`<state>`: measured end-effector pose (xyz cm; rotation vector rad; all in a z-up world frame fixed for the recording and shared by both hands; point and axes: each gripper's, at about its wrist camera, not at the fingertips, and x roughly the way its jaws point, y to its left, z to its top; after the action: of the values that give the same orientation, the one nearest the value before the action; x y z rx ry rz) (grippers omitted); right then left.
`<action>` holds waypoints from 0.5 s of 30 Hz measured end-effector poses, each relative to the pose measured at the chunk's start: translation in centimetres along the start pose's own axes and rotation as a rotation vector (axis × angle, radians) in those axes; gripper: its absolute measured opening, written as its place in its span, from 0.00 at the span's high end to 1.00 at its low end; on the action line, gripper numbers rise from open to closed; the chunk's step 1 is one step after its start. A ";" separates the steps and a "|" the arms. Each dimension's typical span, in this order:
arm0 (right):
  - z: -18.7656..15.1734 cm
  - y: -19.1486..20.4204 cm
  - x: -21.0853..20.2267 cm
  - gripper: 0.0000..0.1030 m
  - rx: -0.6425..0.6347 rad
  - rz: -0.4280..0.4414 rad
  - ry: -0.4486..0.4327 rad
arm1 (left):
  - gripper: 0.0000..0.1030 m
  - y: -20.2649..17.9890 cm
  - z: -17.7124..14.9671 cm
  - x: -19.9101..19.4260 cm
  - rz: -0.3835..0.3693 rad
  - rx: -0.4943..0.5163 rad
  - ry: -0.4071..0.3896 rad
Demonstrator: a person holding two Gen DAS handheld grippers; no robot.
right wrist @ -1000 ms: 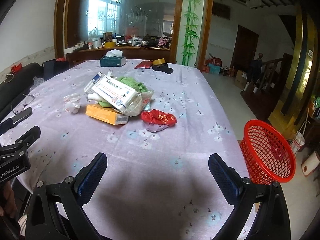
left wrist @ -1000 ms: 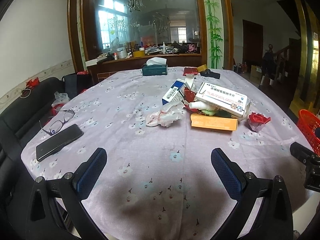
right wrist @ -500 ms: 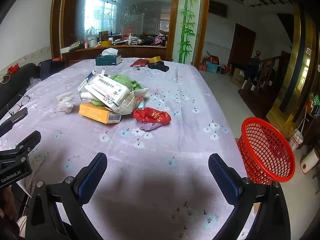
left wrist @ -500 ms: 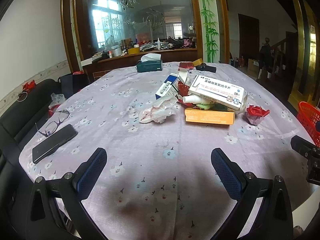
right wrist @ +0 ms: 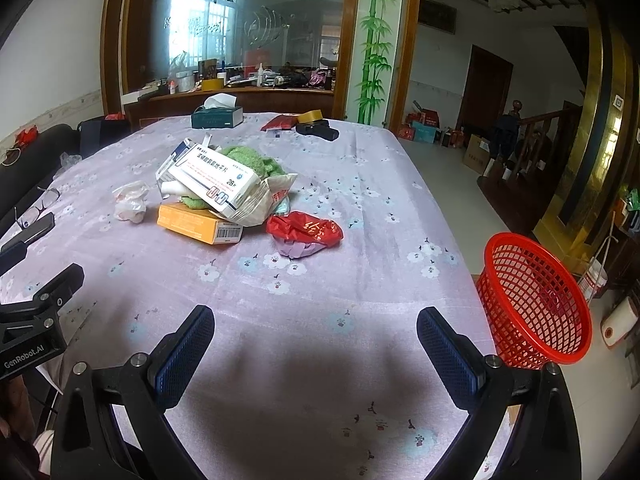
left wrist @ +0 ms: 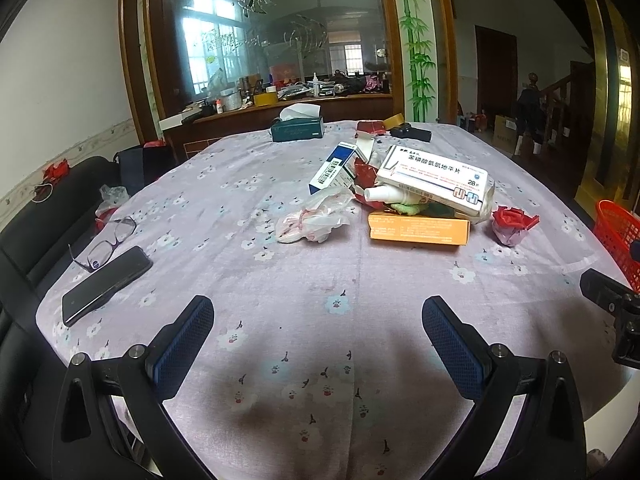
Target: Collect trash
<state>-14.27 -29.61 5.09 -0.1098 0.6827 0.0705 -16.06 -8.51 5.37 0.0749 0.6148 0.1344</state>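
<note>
Trash pile (left wrist: 404, 196) nearer left claw (left wrist: 318, 330), ahead.

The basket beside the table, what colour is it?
The basket is bright red, with an open mesh wall. The right wrist view shows it best.

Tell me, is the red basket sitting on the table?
No, the red basket stands on the floor beside the table, off its right edge.
</note>
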 end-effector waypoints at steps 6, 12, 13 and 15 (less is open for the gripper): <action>0.1 0.2 0.1 0.00 -0.005 0.005 0.003 | 0.00 0.2 0.0 0.1 -0.007 -0.006 0.004; 0.8 -0.1 0.1 0.00 -0.007 0.073 0.000 | 0.00 2.0 0.9 0.7 -0.043 -0.018 0.021; 1.0 -0.1 0.0 0.01 -0.014 0.081 -0.007 | 0.00 2.6 1.2 1.0 -0.044 -0.027 0.025; 1.9 0.0 -0.2 0.03 -0.044 0.094 -0.030 | 0.00 3.8 1.8 1.6 -0.047 -0.041 0.037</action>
<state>-13.27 -29.40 6.67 -0.1188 0.6566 0.1777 -14.10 -4.60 6.37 0.0184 0.6502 0.1027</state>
